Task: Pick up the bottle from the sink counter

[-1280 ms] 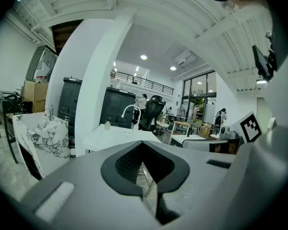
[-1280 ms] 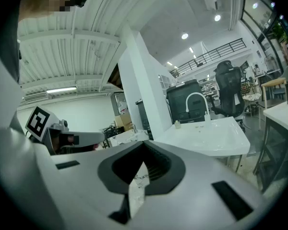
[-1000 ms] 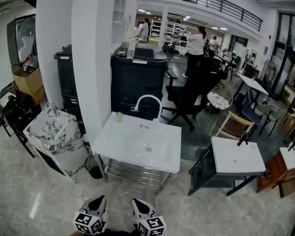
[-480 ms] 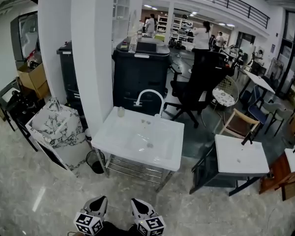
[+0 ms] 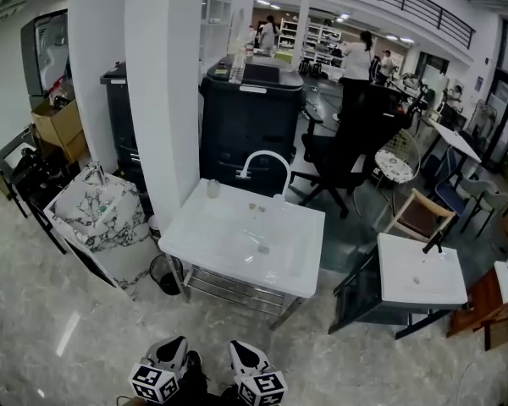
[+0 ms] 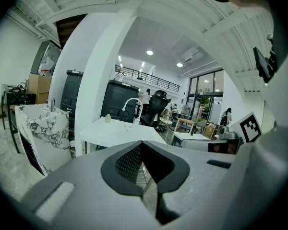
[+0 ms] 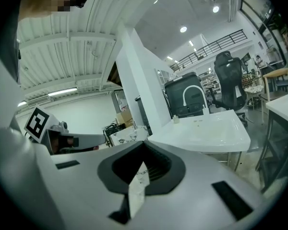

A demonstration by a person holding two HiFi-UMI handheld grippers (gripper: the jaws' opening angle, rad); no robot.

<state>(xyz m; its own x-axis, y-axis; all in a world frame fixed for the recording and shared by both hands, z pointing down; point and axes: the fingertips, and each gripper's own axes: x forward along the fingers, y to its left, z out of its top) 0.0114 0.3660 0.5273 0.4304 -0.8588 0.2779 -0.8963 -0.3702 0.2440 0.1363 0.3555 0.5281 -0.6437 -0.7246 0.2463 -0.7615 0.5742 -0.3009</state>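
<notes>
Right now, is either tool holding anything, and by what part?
Nothing is held. The left tool and right tool are both shut and empty, short of the sink counter; the bottle stands untouched at its back left corner.

The head view's bottom edge cuts off the left gripper (image 5: 168,355) and the right gripper (image 5: 247,360), leaving only their marker cubes and front ends. The bottle (image 5: 212,189) at the back left corner of the sink counter (image 5: 195,237) is too small to tell its cap or label. The countertop hides most of the wire shelf (image 5: 237,290) beneath it.
</notes>
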